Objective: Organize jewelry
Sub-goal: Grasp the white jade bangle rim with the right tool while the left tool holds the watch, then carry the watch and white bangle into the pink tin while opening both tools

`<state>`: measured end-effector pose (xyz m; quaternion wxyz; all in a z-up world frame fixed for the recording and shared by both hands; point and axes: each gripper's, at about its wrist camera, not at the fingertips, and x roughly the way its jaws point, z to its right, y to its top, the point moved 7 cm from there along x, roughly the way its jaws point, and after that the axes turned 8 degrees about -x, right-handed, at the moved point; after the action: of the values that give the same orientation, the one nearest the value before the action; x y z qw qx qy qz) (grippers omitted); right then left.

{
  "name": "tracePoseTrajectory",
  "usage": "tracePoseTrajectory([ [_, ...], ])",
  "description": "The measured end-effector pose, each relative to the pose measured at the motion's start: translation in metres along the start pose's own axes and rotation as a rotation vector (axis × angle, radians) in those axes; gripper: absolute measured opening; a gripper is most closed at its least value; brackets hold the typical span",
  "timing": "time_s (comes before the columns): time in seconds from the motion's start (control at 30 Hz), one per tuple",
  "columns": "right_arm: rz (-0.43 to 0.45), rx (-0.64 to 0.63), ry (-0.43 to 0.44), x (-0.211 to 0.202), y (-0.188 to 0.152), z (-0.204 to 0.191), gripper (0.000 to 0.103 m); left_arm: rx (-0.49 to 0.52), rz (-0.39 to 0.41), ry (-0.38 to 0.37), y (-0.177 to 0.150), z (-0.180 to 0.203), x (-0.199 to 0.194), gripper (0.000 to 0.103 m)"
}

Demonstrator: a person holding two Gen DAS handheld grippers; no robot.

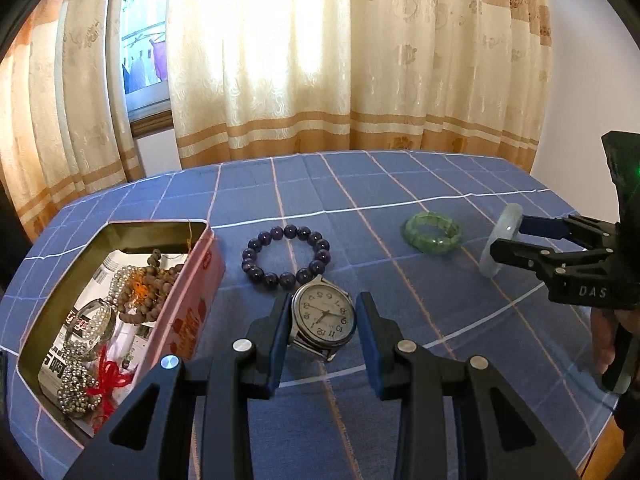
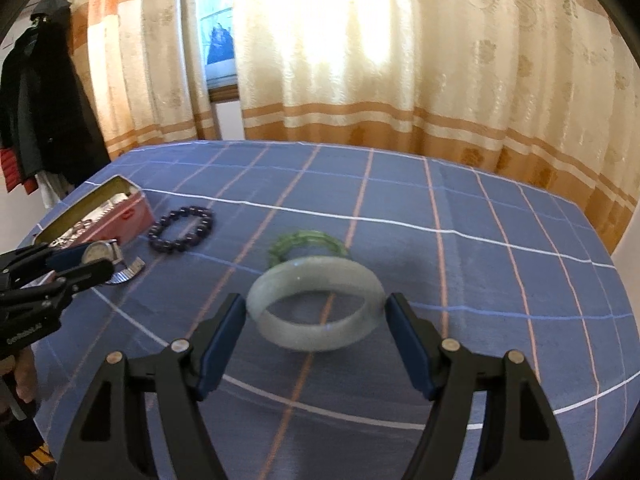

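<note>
My left gripper [image 1: 323, 322] is shut on a silver wristwatch [image 1: 325, 317], its white dial facing up and its metal strap hanging loose. To its left stands an open pink tin [image 1: 194, 308] that holds several bead strings. A dark purple bead bracelet [image 1: 286, 258] lies just beyond the watch, and a green bracelet [image 1: 433, 234] lies farther right. My right gripper [image 2: 316, 320] is shut on a pale jade bangle [image 2: 320, 270], held above the cloth with the pads on its two sides. The green bracelet [image 2: 306, 246] lies right behind it.
A blue checked cloth [image 2: 480, 280] covers the table, which ends at cream curtains [image 1: 280, 80] at the back. A dark coat [image 2: 40, 112] hangs at the far left. A person's hand [image 1: 604, 344] grips the right tool near the table's right edge.
</note>
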<state>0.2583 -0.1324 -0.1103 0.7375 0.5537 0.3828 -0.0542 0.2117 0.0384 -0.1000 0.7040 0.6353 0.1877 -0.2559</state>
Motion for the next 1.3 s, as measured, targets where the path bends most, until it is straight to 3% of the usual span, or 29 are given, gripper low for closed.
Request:
tracePoseTrajectory([
  [0.03, 0.005, -0.003, 0.005, -0.001, 0.001, -0.003, 0.075, 0.002, 0.003, 0.0, 0.001, 0.0, -0.001, 0.034],
  [0.07, 0.014, -0.01, 0.012, -0.004, 0.003, -0.007, 0.062, 0.003, 0.008, -0.001, 0.002, -0.001, -0.002, 0.034],
  [0.13, 0.015, -0.014, 0.055, -0.006, 0.008, -0.016, 0.003, 0.004, 0.014, -0.001, 0.004, -0.001, -0.005, 0.034],
  [0.17, 0.029, -0.02, 0.037, -0.008, 0.012, -0.017, 0.007, 0.004, 0.015, -0.004, 0.005, -0.002, -0.007, 0.034],
  [0.33, 0.013, -0.019, 0.029, -0.001, 0.016, -0.018, 0.008, -0.004, 0.012, -0.005, 0.004, -0.007, -0.008, 0.034],
  [0.4, -0.004, -0.006, 0.037, 0.004, 0.012, -0.017, 0.014, -0.009, 0.013, -0.003, 0.003, -0.008, -0.007, 0.034],
  [0.47, -0.017, -0.01, 0.028, 0.009, 0.009, -0.018, 0.042, -0.014, 0.012, -0.008, 0.003, -0.009, -0.007, 0.034],
  [0.53, -0.015, -0.027, 0.008, 0.014, 0.01, -0.019, 0.065, -0.013, 0.011, -0.011, 0.004, -0.009, -0.005, 0.034],
  [0.57, -0.014, -0.037, 0.0, 0.012, 0.01, -0.019, 0.067, -0.012, 0.01, -0.013, 0.004, -0.009, -0.005, 0.034],
  [0.7, -0.075, -0.095, 0.01, 0.033, 0.011, -0.03, 0.065, -0.009, 0.006, -0.017, 0.004, -0.009, -0.002, 0.034],
  [0.8, -0.128, -0.141, -0.02, 0.048, 0.006, -0.037, 0.057, -0.009, 0.002, -0.017, 0.003, -0.011, 0.0, 0.034],
  [0.9, -0.161, -0.17, -0.045, 0.06, 0.003, -0.039, 0.043, -0.01, -0.006, -0.019, 0.002, -0.013, 0.003, 0.034],
  [0.97, -0.171, -0.179, -0.053, 0.063, 0.003, -0.037, 0.021, -0.011, -0.009, -0.022, 0.002, -0.015, 0.006, 0.034],
  [1.1, -0.152, -0.19, -0.067, 0.059, 0.005, -0.034, 0.013, -0.017, -0.004, -0.028, 0.002, -0.016, 0.006, 0.034],
  [1.3, -0.082, -0.172, -0.039, 0.041, 0.01, -0.042, 0.013, -0.018, 0.007, -0.032, 0.003, -0.019, 0.004, 0.034],
])
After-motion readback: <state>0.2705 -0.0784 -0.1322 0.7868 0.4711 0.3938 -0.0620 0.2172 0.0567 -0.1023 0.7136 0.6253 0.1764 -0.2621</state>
